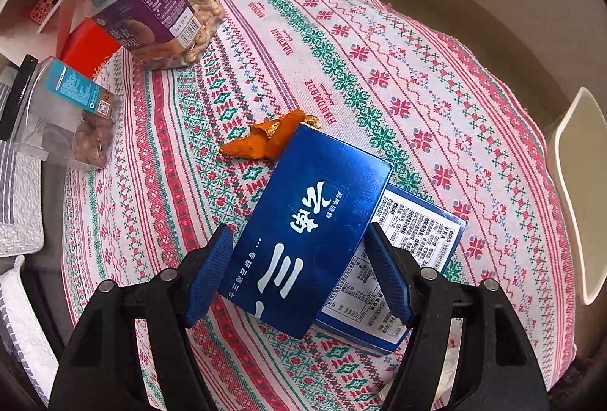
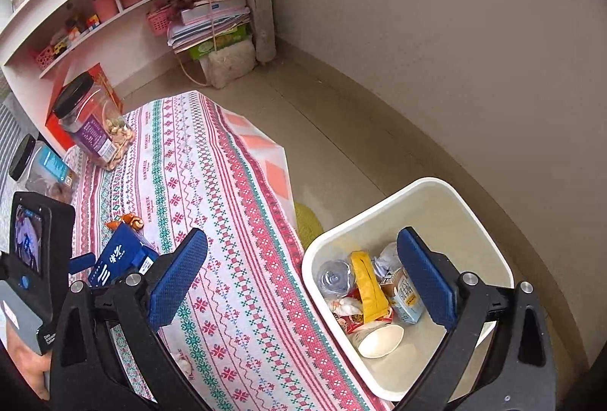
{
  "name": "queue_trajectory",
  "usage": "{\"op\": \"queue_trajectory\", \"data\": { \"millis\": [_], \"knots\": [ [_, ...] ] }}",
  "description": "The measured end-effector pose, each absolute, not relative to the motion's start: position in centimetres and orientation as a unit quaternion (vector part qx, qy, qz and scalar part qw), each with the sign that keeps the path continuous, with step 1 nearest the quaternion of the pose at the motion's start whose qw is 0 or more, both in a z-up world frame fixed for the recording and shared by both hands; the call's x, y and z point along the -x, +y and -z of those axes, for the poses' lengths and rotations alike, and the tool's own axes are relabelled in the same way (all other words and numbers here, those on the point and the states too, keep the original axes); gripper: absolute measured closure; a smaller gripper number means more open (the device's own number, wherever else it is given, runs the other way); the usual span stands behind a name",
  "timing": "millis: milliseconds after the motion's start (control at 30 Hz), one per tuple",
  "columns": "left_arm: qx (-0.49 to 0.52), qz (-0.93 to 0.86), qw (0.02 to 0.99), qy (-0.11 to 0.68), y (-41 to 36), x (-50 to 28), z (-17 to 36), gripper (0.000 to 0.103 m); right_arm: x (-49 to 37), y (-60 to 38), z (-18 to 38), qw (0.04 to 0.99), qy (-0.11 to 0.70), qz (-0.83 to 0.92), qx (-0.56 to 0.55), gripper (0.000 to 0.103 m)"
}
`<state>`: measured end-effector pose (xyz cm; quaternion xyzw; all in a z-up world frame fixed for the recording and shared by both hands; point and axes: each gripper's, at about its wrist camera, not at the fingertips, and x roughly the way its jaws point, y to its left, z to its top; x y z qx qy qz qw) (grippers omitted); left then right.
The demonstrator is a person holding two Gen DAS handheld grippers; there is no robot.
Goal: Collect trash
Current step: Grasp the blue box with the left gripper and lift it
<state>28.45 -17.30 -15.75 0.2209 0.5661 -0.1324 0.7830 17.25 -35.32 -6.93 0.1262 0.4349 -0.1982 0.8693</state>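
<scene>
A flat, glossy dark-blue cardboard box [image 1: 315, 221] printed with large white characters lies on the counter [image 1: 398, 77], which is covered by a white cloth woven with red and green cross-stitch bands. The box rests tilted, its lid propped askew over a second blue piece [image 1: 413, 255] of the same box, whose white label of small black print shows just beside and partly under the lid. Touching the far corner of the blue box is a curled piece of orange fruit peel [image 1: 265, 141] with a pale inner side. The left tool [image 1: 299, 274] hangs over the near end of the box with its blue ribbed pads set apart on either side of it; the pads do not press on the cardboard, so it is open and holds nothing. Beyond the box, toward the far edge of the counter, stand a clear plastic jar with a black lid and purple label [image 1: 151, 5], holding nuts, and a second clear black-lidded jar with a teal label [image 1: 64, 111]. The right tool [image 2: 303, 282] stands wide open and empty, well apart from the box, above a white rectangular plastic bin [image 2: 447, 198] beside the counter; inside the bin lie a crushed clear bottle [image 2: 335, 276], a yellow pouch [image 2: 368, 286], a small drink carton [image 2: 404, 297] and a pale spoon [image 2: 379, 341].
</scene>
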Motion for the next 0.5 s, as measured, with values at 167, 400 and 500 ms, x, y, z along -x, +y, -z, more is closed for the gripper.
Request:
{"op": "queue_trajectory", "data": {
  "millis": [167,400,500],
  "knots": [
    [-0.188,0.146,0.791,0.563,-15.6,-27.9,15.6,0.040,-18.1,-34.2,7.6,0.867,0.444,0.191,-0.123,0.007],
    [-0.131,0.127,0.796,0.577,-9.3,-23.6,14.3,0.045,-19.5,-31.5,9.2,0.862,0.463,0.170,-0.116,0.007],
    [-0.098,0.086,0.796,0.592,-5.4,-21.2,14.0,0.045,-20.4,-29.8,9.9,0.861,0.473,0.159,-0.105,0.007]
  ]
}}
